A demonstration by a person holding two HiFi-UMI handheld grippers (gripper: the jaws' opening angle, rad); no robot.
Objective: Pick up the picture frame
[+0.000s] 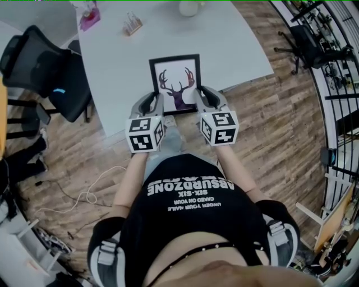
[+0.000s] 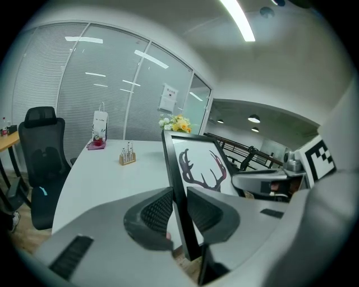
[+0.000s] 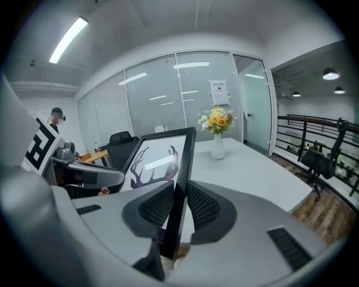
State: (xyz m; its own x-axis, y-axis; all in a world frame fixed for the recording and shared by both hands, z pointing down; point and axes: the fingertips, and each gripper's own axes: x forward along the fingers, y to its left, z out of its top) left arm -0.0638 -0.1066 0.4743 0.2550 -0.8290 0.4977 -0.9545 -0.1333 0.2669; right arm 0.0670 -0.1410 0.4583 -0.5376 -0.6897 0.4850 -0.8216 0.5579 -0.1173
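Note:
The picture frame (image 1: 175,83) is black-edged, with a deer-head print on white. It is held tilted above the near edge of the white table (image 1: 112,67), lifted off it. My left gripper (image 1: 155,102) is shut on the frame's left side bar (image 2: 178,196), which runs up between its ribbed pads (image 2: 158,208). My right gripper (image 1: 198,98) is shut on the right side bar (image 3: 180,190) in the same way. Each gripper view shows the other gripper across the print.
Far on the table stand a vase of flowers (image 3: 216,130), a small wooden rack (image 1: 132,24) and a pink-based bag (image 1: 90,15). Black office chairs (image 1: 45,73) stand left of the table. Another chair (image 1: 308,45) and a railing are at the right.

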